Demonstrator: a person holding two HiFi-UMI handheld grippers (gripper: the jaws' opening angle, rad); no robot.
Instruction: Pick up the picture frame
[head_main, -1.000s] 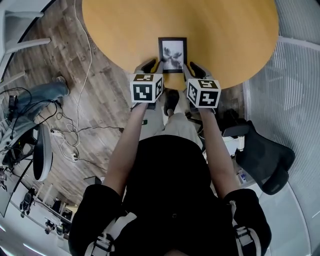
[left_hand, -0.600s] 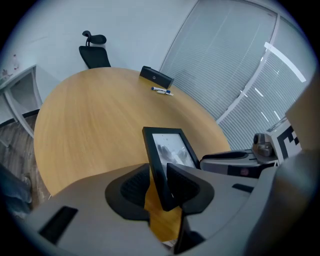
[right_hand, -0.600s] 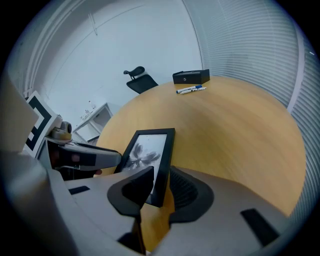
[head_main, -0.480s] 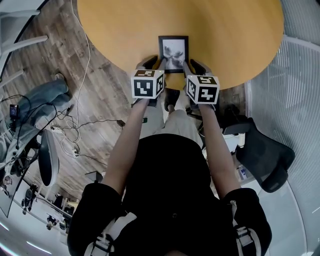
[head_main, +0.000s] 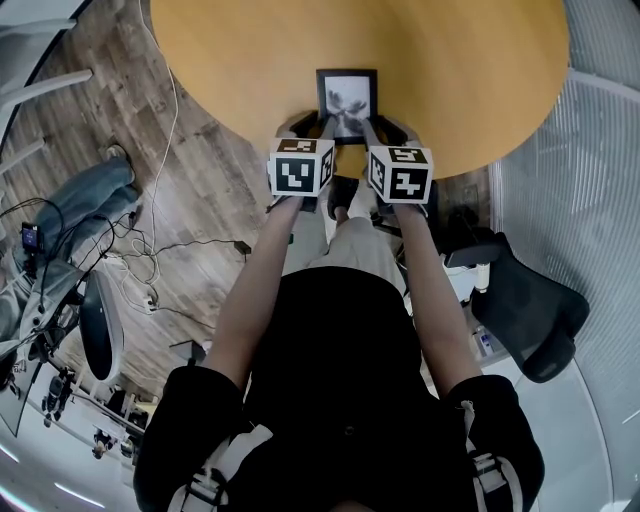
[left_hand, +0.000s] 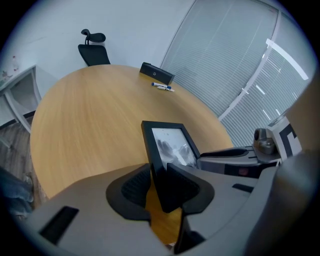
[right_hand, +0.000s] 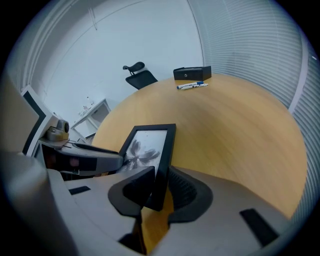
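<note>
Picture frame (head_main: 347, 100) flat on table (head_main: 470, 60), at table's near edge, not yet lifted; left gripper (head_main: 311, 128) jaws apart astride frame's left rail; right gripper (head_main: 386, 128) jaws closing, right rail between them; remaining, I judge: firm grip, then raise.
</note>
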